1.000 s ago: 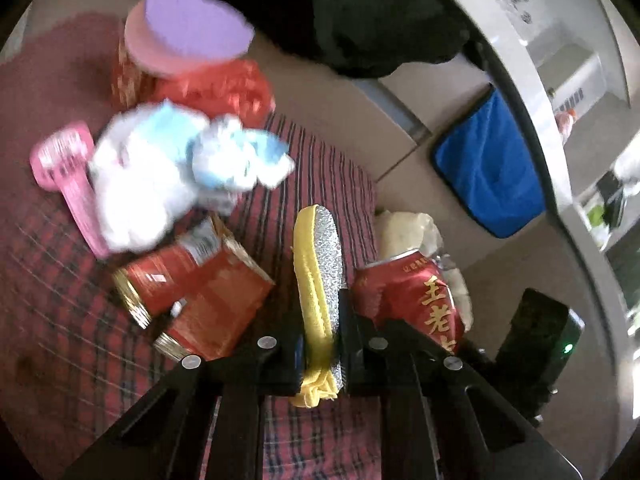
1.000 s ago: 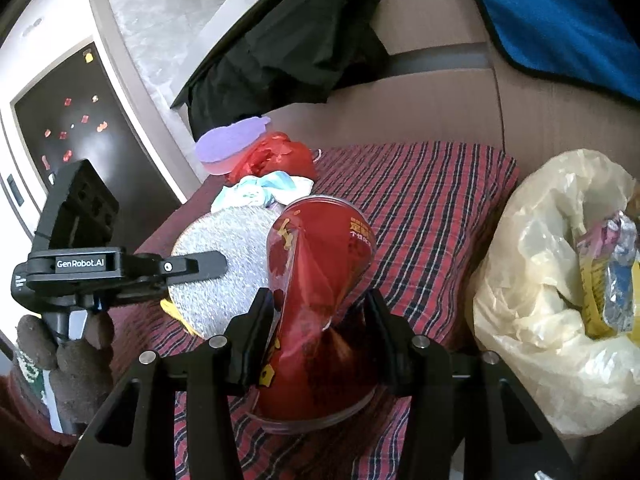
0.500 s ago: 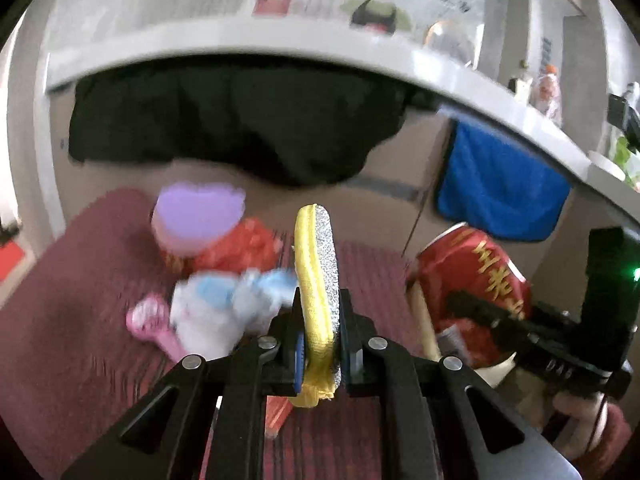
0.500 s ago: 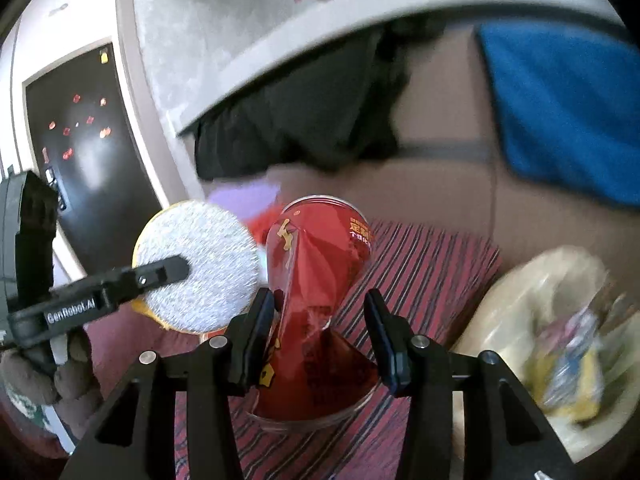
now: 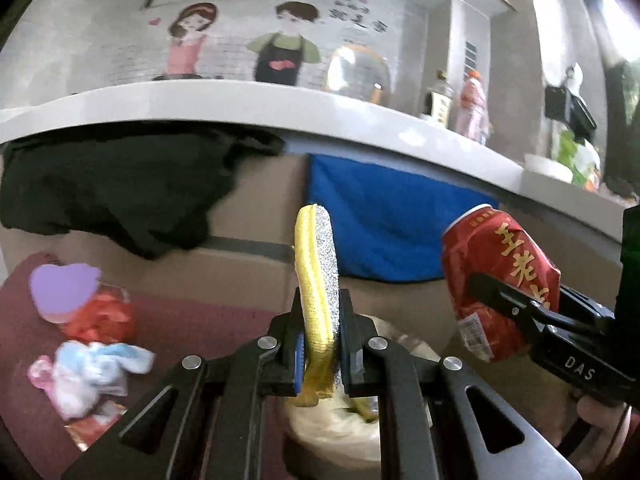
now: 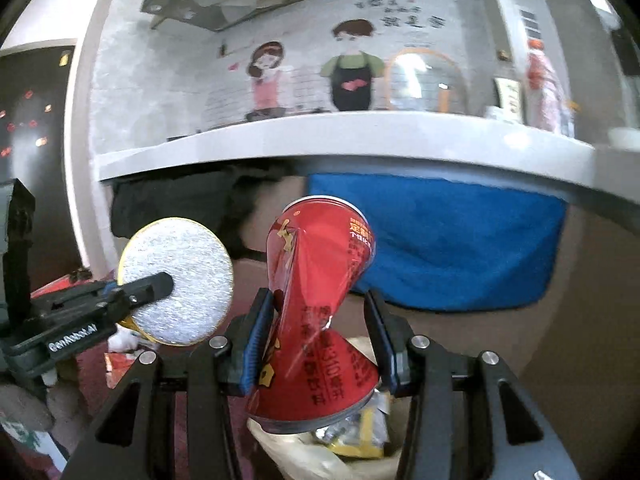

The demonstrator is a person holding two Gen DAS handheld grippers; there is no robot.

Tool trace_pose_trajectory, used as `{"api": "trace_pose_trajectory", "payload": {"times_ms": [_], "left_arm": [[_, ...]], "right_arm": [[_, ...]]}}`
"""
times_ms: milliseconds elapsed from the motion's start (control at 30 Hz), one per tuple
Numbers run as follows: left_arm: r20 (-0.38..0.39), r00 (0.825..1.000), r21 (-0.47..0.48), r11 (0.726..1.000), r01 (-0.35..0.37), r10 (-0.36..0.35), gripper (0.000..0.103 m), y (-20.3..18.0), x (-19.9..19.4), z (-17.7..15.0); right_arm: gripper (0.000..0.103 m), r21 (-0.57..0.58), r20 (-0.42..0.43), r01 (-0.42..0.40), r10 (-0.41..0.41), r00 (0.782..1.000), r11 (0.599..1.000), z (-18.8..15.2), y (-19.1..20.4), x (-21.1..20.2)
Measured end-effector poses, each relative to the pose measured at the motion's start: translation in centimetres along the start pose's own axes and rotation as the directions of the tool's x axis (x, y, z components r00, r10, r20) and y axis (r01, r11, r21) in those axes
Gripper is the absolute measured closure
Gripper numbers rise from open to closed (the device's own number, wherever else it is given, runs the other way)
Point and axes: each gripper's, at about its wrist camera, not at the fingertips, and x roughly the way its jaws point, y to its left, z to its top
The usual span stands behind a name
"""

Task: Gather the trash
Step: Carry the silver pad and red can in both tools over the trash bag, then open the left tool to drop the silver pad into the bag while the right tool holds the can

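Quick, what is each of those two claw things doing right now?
Left gripper: shut on the round yellow-and-silver scouring pad.
Right gripper: shut on the crushed red can.

A white counter [image 5: 280, 108] runs across the view, w/ a wall mural [image 5: 240, 44] of two cartoon figures behind it. Bottles [image 5: 474, 108] are stood toward the counter's right end, blurred. A black cloth [image 5: 112, 184] is draped under the counter's left part, over the back of a brown sofa [image 5: 248, 268]. A blue towel [image 5: 384, 224] is hung on the sofa back, right of the black cloth. A dark panel [image 6: 32, 152] w/ small red lights is seen at far left, right-wrist view.
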Motion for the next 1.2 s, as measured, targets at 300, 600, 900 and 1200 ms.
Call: {"api": "trace_pose_trajectory", "payload": {"times_ms": [300, 600, 900, 1200], "left_arm": [[-0.071, 0.997, 0.033, 0.999, 0.017, -0.015, 0.089, -3.3, 3.3, -2.5], [-0.097, 0.995, 0.022, 0.999, -0.025, 0.027, 0.089, -2.8, 5.2, -3.4], [-0.117, 0.992, 0.003, 0.999, -0.046, 0.046, 0.089, -2.3, 6.3, -3.8], [-0.145, 0.989, -0.011, 1.000, -0.016, 0.014, 0.089, -2.3, 8.3, -4.2]], "right_arm": [[0.059, 0.072, -0.025, 0.036, -0.035, 0.999, 0.997, -2.0, -4.1, 1.5], [0.059, 0.096, -0.061, 0.035, -0.029, 0.998, 0.995, -3.7, -4.7, 3.7], [0.059, 0.093, -0.075, 0.041, -0.034, 0.997, 0.995, -4.3, -4.6, 4.6], [0.059, 0.132, -0.100, 0.032, -0.018, 0.995, 0.991, -4.8, -5.7, 6.0]]}}
